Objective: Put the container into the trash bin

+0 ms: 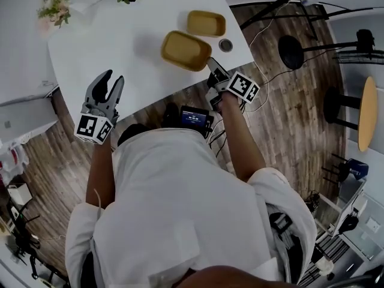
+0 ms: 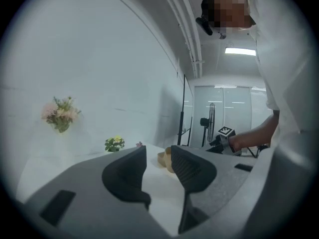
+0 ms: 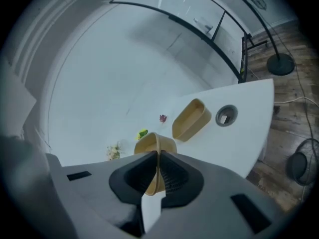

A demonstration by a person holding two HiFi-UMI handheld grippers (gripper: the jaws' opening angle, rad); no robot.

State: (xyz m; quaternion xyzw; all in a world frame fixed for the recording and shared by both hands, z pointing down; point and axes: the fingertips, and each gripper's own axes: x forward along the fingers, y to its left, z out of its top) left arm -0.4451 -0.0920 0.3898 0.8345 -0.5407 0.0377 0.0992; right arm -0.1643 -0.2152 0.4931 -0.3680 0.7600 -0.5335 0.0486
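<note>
Tan oblong container (image 1: 185, 50) wall clamped in right tongs (image 1: 211, 62); left tongs (image 1: 113, 80) apart.

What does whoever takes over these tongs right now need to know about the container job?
Right tongs: shut on the near rim of the nearer container.
Left tongs: open and empty, over the near edge of the table.
Second container: farther back on the table, not gripped.
Done: the grasp is made.
Left: carry the held container to the trash bin. No view shows it, so locate it first.
</note>
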